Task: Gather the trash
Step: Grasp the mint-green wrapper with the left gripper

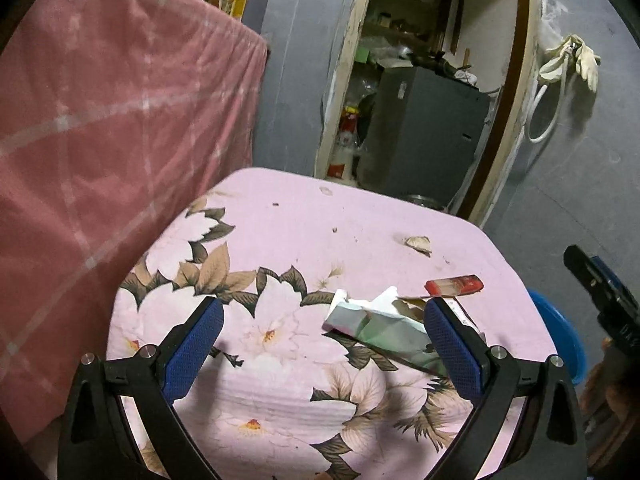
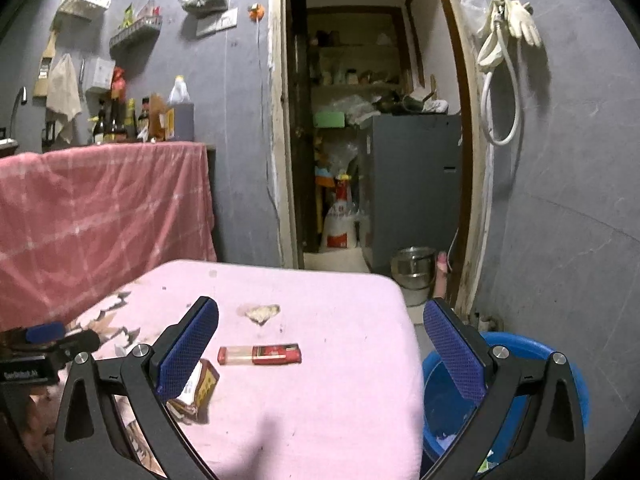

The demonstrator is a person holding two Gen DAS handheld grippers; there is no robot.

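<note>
A pink floral cloth covers the table [image 1: 280, 240]. On it lie a green-and-white torn tissue pack [image 1: 376, 324], a red cigarette pack in clear wrap [image 1: 454, 285] [image 2: 259, 355], a brown opened carton [image 2: 202, 390] and a crumpled scrap [image 1: 418, 243] [image 2: 262, 313]. My left gripper [image 1: 322, 346] is open and empty above the cloth, its right finger beside the tissue pack. My right gripper [image 2: 320, 346] is open and empty, over the table's right edge, the cigarette pack between its fingers. A blue basin [image 2: 452, 392] [image 1: 560, 336] stands on the floor at the right.
A counter draped in red checked cloth [image 2: 100, 208] with bottles stands at the left. A doorway [image 2: 360, 140] ahead shows a grey cabinet, a sack and a metal pot [image 2: 414, 272]. A hose and gloves [image 2: 508, 28] hang on the grey wall.
</note>
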